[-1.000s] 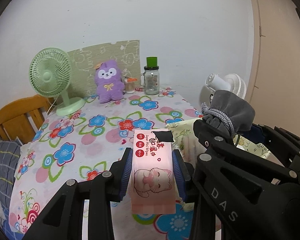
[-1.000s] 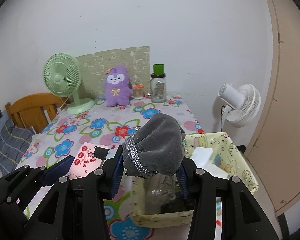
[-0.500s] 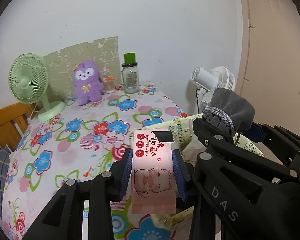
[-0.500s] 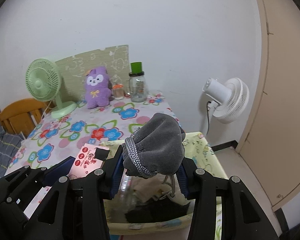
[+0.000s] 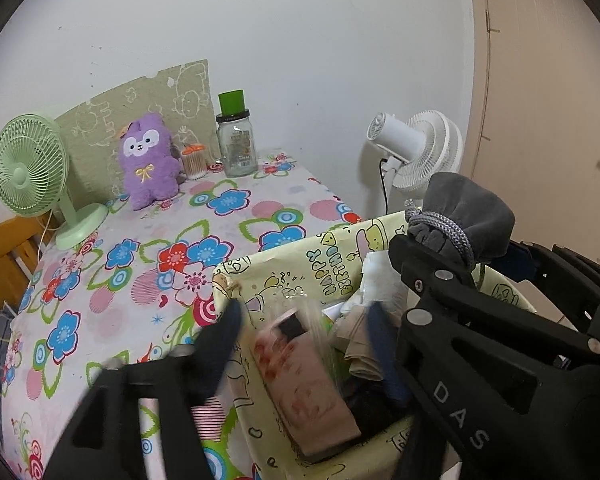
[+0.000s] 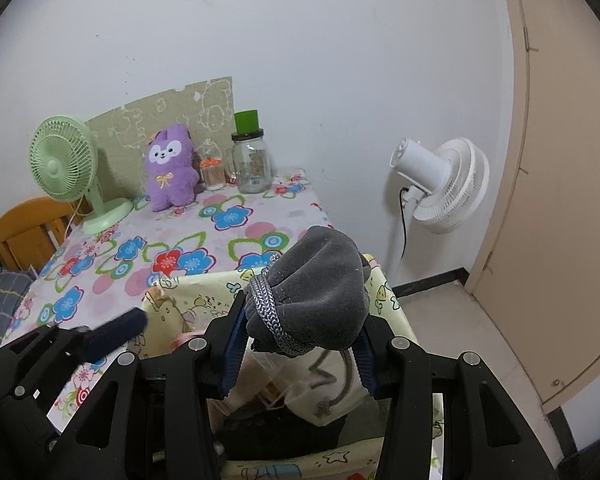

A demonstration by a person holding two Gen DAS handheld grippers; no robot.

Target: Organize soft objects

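Left hand-held gripper [image 5: 300, 320] is opening over the yellow fabric bin [image 5: 284, 268] at lower centre, releasing the pink wipes pack [image 5: 304, 380] so it is dropping inside. Right hand-held gripper [image 6: 296, 356] is clamping the grey drawstring pouch [image 6: 316, 292] above the same bin, awaiting its turn.

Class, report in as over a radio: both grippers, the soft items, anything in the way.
Left gripper opening, pink wipes pack loose between its jaws over the yellow fabric bin. Right gripper shut on grey drawstring pouch, above the bin. Nothing blocking.

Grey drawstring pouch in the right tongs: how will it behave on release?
The grey pouch bulges over the right tongs, so probably soft and floppy. Its cord dangles and may snag. It should drop into the yellow basket without rolling.
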